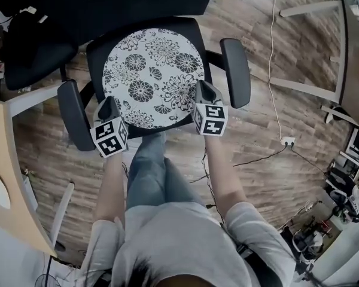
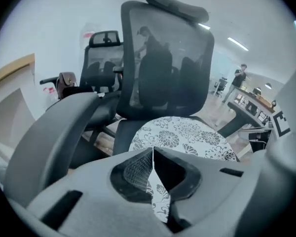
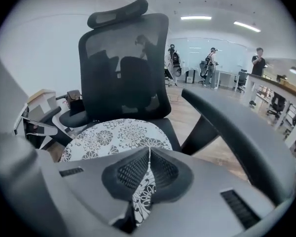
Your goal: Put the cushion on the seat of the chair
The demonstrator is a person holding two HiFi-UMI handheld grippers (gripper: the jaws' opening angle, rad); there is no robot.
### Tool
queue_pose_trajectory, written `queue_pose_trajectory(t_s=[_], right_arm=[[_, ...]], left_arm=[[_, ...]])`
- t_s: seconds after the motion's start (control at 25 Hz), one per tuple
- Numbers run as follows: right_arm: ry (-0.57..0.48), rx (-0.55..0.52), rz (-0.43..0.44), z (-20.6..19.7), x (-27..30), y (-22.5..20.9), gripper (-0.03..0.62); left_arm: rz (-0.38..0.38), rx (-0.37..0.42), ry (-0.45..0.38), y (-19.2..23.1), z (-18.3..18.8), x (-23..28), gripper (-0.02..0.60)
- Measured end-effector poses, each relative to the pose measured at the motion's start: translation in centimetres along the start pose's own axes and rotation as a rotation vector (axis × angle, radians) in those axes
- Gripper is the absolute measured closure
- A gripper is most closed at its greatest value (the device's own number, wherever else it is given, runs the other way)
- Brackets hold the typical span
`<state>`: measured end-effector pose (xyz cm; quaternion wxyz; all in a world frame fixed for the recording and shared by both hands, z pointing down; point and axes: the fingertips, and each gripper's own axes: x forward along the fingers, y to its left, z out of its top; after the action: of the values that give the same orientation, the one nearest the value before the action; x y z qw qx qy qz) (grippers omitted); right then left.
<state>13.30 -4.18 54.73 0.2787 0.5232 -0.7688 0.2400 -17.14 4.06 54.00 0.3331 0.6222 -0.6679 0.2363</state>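
cushion (image 1: 152, 76) lying on chair seat (image 1: 195, 33) | left gripper (image 1: 107, 103) fingers together, empty | right gripper (image 1: 202, 88) fingers together, empty

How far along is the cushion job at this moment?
Done, it seems: the floral cushion lies flat on the chair seat, between the armrests. In hand: nothing; the left gripper and right gripper are both shut and empty near its front edge. Left: at most, drawing the grippers clear.

Lies across most of the black padded chair seat (image 1: 194, 30): round white fabric cushion printed with black flowers (image 1: 152, 76). Stands on brown wood-plank floor (image 1: 251, 178), with thin white cable (image 1: 271, 52) and white power strip (image 1: 288, 141) lying to its right.
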Motion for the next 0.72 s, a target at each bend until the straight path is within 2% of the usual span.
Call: queue_pose_trajectory(t_s=[0.36,0.72], right_arm=[[-0.102,-0.011,0.048,3.8,-5.6,2.1,0.576],[-0.202,-0.008,0.054,8.0,-11.0,3.7,0.574]], left_arm=[[-0.119,0.14,-0.131,-3.8,5.3,-4.6,0.571],[-0.18,0.192,-0.234,-5.6,9.3,-9.9,0.571]])
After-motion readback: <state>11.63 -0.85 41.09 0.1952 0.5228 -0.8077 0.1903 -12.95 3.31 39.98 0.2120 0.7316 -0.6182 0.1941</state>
